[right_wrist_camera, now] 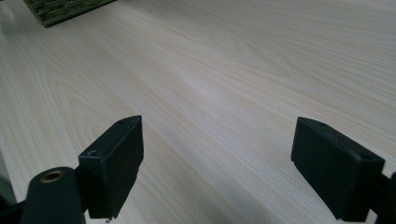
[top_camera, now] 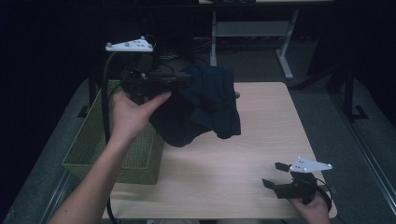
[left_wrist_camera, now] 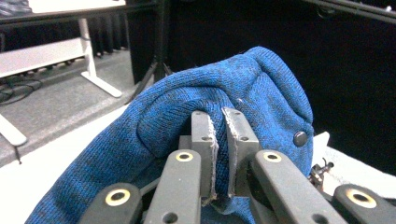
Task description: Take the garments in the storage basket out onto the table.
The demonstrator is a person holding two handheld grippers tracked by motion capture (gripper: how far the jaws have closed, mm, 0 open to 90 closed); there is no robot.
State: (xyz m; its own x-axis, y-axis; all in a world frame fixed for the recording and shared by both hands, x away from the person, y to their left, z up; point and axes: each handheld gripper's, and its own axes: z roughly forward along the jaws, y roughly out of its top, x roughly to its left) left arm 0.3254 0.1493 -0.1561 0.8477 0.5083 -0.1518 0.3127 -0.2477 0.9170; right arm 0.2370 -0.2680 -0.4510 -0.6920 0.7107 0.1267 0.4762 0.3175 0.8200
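Observation:
A blue knit garment (top_camera: 205, 105) hangs in the air over the left middle of the table, held up by my left gripper (top_camera: 180, 79), which is shut on a fold of it. In the left gripper view the two jaws pinch the blue knit (left_wrist_camera: 224, 93) between them; a dark snap button (left_wrist_camera: 300, 138) shows on the cloth. My right gripper (top_camera: 275, 175) rests low near the table's front right corner, open, with nothing between its jaws. In the right gripper view its gap (right_wrist_camera: 217, 163) spans bare wood.
A green woven basket (top_camera: 93, 144) stands at the table's left edge, below my left forearm; its corner (right_wrist_camera: 60, 9) appears in the right gripper view. The light wooden table (top_camera: 261, 140) lies beneath. Desk legs (top_camera: 285, 60) and cables are on the floor beyond.

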